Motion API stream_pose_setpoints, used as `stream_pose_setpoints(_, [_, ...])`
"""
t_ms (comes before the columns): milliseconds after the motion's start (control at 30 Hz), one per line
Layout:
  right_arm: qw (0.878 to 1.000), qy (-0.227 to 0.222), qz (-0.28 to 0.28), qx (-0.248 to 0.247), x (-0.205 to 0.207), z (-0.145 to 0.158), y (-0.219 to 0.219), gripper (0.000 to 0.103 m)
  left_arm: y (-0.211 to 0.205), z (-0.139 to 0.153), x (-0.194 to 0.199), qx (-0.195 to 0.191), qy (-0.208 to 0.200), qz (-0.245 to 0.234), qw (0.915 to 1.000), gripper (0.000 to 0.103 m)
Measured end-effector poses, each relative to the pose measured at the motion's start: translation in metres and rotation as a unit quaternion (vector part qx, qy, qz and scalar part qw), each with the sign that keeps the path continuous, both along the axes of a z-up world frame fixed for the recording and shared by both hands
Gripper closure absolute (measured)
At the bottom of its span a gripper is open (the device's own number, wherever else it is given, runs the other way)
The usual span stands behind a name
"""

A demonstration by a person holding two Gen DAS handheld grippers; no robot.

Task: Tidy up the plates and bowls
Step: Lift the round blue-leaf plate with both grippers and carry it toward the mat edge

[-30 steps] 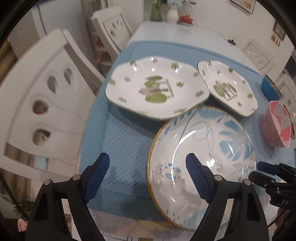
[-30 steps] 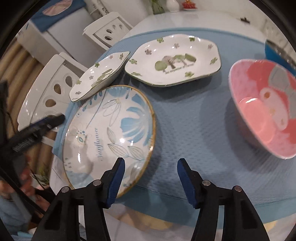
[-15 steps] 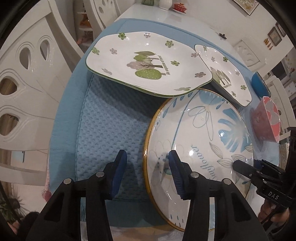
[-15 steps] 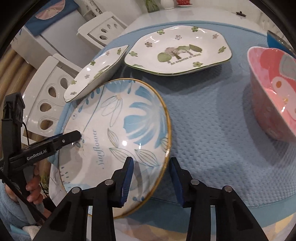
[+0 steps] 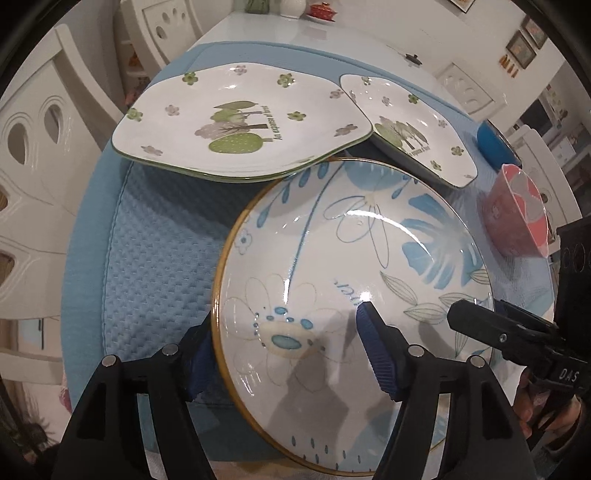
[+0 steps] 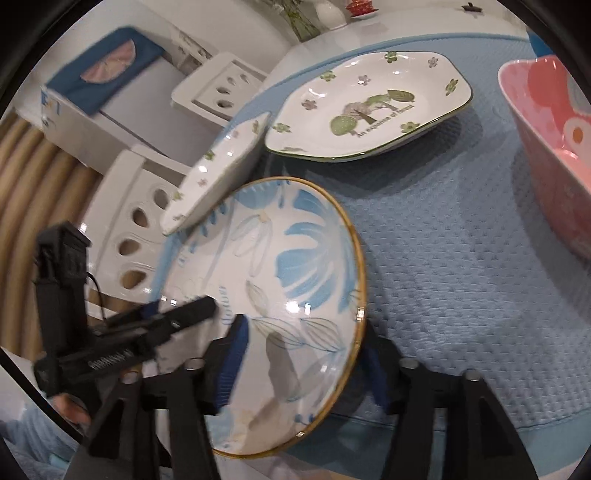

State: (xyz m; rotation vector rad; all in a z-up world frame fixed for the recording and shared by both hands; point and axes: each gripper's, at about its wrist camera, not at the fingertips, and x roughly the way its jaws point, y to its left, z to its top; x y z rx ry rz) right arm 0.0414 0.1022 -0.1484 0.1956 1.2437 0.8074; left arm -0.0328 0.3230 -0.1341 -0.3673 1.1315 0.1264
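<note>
A round white plate (image 5: 351,240) (image 6: 280,258) with blue flowers and a gold rim lies at the near edge of the blue mat (image 5: 159,258). My left gripper (image 5: 286,325) straddles its left rim, one finger outside and below the rim, the other over the plate's inside. Its jaws are opening and the pads stand clear of the plate. My right gripper (image 6: 303,332) straddles the opposite rim the same way, jaws also opening. Two white plates with green trees (image 5: 240,122) (image 5: 406,129) lie behind it. A pink bowl (image 6: 554,129) stands to the right.
A blue bowl (image 5: 495,144) sits behind the pink one. White chairs (image 5: 37,166) (image 6: 140,206) crowd the table's left side. The larger tree plate overlaps the round plate's far rim. Small vases stand at the far end of the white table (image 5: 295,33).
Both grippers have come down onto the round plate. Their jaws narrowed half a second ago, then widened, and each now has the plate's rim between its fingers.
</note>
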Motion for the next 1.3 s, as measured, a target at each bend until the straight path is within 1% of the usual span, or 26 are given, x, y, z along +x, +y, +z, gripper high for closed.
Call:
stream_pose_setpoints(33, [1.000, -0.001, -0.001, 0.004, -0.001, 0.000, 0.000, 0.035, 0.000, 0.000, 0.000, 0.003, -0.001, 0.003, 1.0000, 0.040])
stream_pose_setpoints(67, [1.000, -0.005, 0.002, 0.006, -0.002, 0.001, 0.002, 0.030, 0.000, 0.000, 0.000, 0.006, -0.001, 0.006, 1.0000, 0.042])
stream_pose_setpoints(133, [1.000, -0.015, 0.019, -0.004, -0.005, 0.002, 0.010, 0.028, 0.000, 0.000, 0.000, 0.011, -0.005, 0.012, 0.9999, 0.046])
stream_pose_setpoints(200, [0.999, -0.025, 0.041, -0.024, -0.006, 0.004, 0.018, 0.028, 0.002, 0.000, -0.001, 0.007, -0.011, 0.019, 0.9997, 0.049])
stream_pose_setpoints(267, [0.998, -0.029, 0.053, -0.035, -0.006, 0.004, 0.022, 0.030, 0.004, 0.000, -0.003, 0.003, -0.014, 0.028, 0.9995, 0.055])
stream_pose_setpoints(300, [0.997, -0.029, 0.054, -0.042, -0.005, 0.005, 0.023, 0.033, 0.006, 0.000, -0.004, 0.000, -0.015, 0.034, 0.9993, 0.056])
stream_pose_setpoints(333, [0.997, -0.030, 0.051, -0.049, -0.005, 0.005, 0.022, 0.042, 0.008, 0.000, -0.005, -0.003, -0.015, 0.041, 0.9990, 0.058])
stream_pose_setpoints(367, [0.996, -0.033, 0.041, -0.065, -0.004, 0.006, 0.020, 0.056, 0.008, 0.000, -0.006, -0.005, -0.015, 0.045, 0.9988, 0.060])
stream_pose_setpoints(433, [0.995, -0.039, 0.025, -0.090, -0.002, 0.005, 0.015, 0.073, 0.007, 0.000, -0.009, -0.004, -0.016, 0.048, 0.9987, 0.063])
stream_pose_setpoints(467, [0.995, -0.034, 0.017, -0.088, 0.000, 0.005, 0.012, 0.074, 0.006, 0.001, -0.011, -0.002, -0.016, 0.046, 0.9988, 0.064])
stream_pose_setpoints(500, [0.996, -0.030, 0.008, -0.088, 0.000, 0.006, 0.010, 0.074, 0.005, 0.002, -0.012, 0.002, -0.015, 0.044, 0.9989, 0.064])
stream_pose_setpoints(567, [0.994, -0.040, 0.003, -0.098, -0.004, 0.007, 0.009, 0.074, 0.003, 0.002, -0.015, 0.005, -0.014, 0.044, 0.9989, 0.066])
stream_pose_setpoints(700, [0.990, -0.062, 0.021, -0.121, -0.017, 0.012, 0.007, 0.076, -0.002, 0.006, -0.023, 0.020, -0.011, 0.043, 0.9988, 0.066])
stream_pose_setpoints(833, [0.988, -0.071, 0.034, -0.133, -0.033, 0.016, 0.005, 0.076, -0.006, 0.008, -0.030, 0.029, -0.009, 0.043, 0.9986, 0.066])
stream_pose_setpoints(1033, [0.988, -0.070, 0.026, -0.132, -0.051, 0.019, 0.000, 0.077, -0.013, 0.019, -0.045, 0.043, -0.021, 0.035, 0.9982, 0.066])
stream_pose_setpoints(1100, [0.989, -0.070, 0.027, -0.129, -0.057, 0.021, -0.002, 0.077, -0.013, 0.022, -0.048, 0.042, -0.027, 0.036, 0.9981, 0.066])
stream_pose_setpoints(1300, [0.988, -0.081, 0.020, -0.127, -0.071, 0.031, -0.007, 0.077, -0.019, 0.031, -0.061, 0.049, -0.034, 0.029, 0.9978, 0.066])
